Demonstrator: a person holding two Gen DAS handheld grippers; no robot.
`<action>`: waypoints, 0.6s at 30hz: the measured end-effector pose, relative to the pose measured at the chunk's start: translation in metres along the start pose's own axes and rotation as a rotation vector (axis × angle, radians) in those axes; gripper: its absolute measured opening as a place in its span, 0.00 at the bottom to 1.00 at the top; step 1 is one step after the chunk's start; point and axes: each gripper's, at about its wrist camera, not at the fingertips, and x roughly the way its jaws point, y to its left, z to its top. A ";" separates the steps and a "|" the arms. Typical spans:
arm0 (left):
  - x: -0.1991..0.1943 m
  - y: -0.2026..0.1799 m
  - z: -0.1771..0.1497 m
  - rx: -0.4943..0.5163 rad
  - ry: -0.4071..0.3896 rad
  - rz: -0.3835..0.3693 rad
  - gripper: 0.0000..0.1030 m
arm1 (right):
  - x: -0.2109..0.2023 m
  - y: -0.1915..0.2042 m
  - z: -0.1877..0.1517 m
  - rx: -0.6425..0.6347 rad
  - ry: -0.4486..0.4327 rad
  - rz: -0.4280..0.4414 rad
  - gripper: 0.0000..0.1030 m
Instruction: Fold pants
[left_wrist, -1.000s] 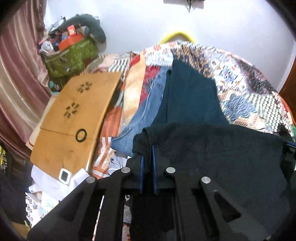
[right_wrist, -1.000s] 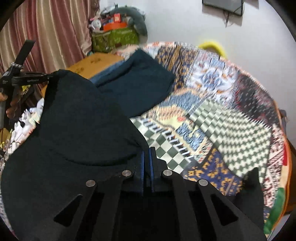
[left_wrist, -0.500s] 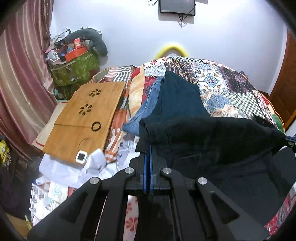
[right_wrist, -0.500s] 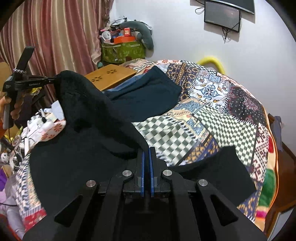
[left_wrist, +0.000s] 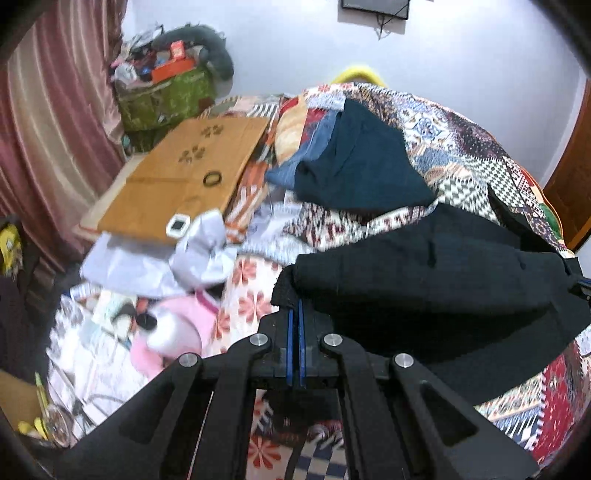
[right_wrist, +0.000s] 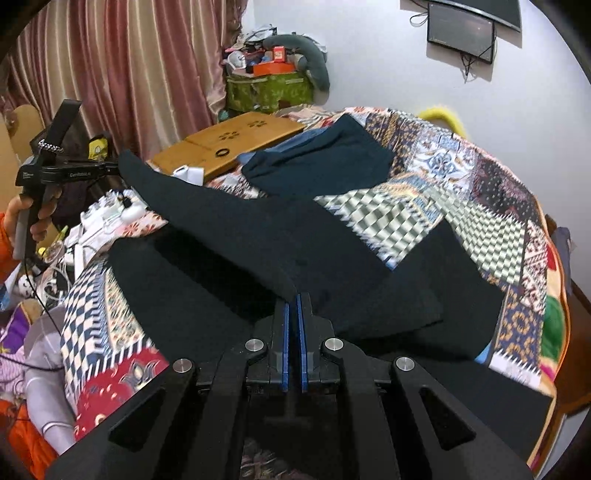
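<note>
The black pants hang stretched between my two grippers above a patchwork bedspread. My left gripper is shut on one end of the pants' edge. My right gripper is shut on the other end of it. In the right wrist view the pants run from my right gripper up to the left gripper, held by a hand at the left. The lower part of the pants lies on the bed.
A dark teal folded garment lies on blue jeans further back on the bed. A wooden lap desk sits at the left. White bags and papers, a pink item and clutter lie by the bed's left side.
Both grippers have pulled back toward the near edge of the bed, dragging the pants along. The pants now sit lower and flatter, and more bedspread shows between them and the teal garment.
</note>
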 end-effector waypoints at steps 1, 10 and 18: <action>0.002 0.000 -0.005 0.002 0.007 0.001 0.01 | 0.002 0.003 -0.004 0.004 0.005 0.002 0.04; 0.037 0.008 -0.059 -0.030 0.125 0.011 0.01 | 0.010 0.018 -0.027 0.041 0.023 0.003 0.07; 0.029 0.002 -0.067 -0.001 0.151 0.019 0.06 | -0.007 0.011 -0.028 0.086 0.028 0.043 0.12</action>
